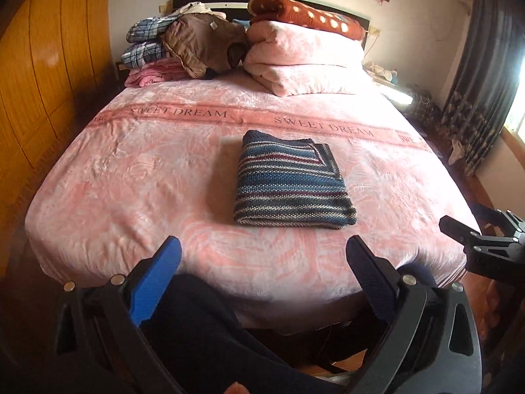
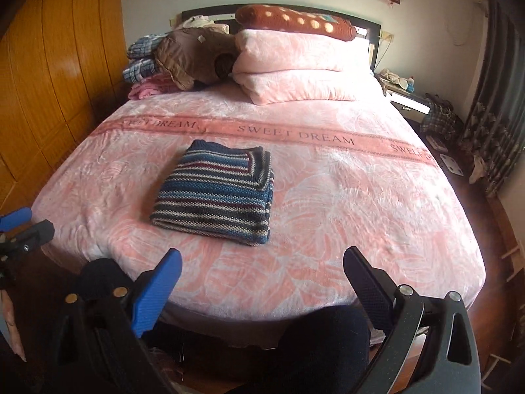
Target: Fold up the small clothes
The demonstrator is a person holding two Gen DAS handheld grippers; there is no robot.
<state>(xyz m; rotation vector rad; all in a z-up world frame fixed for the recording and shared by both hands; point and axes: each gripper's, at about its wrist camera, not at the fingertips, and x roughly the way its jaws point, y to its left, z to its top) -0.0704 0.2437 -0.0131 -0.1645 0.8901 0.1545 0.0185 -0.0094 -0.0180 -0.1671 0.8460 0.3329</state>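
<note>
A striped knitted sweater (image 1: 292, 180) (image 2: 216, 190), blue, white and maroon, lies folded into a neat rectangle in the middle of the pink bed (image 1: 131, 177) (image 2: 361, 197). My left gripper (image 1: 262, 249) stands open well short of it, over the bed's foot edge, with nothing between its fingers. My right gripper (image 2: 262, 259) is open too, held back from the bed and empty. The right gripper's black frame (image 1: 485, 243) shows at the right edge of the left wrist view; the left gripper (image 2: 19, 226) shows at the left edge of the right wrist view.
At the headboard lie a folded pink duvet (image 1: 305, 62) under a brown dotted blanket (image 1: 305, 16), and a pile of plaid, brown and pink clothes (image 1: 177, 49). A wooden wardrobe (image 1: 39, 75) lines the left. The person's dark-trousered legs (image 1: 203, 335) are below the grippers. Curtains (image 2: 492, 124) hang right.
</note>
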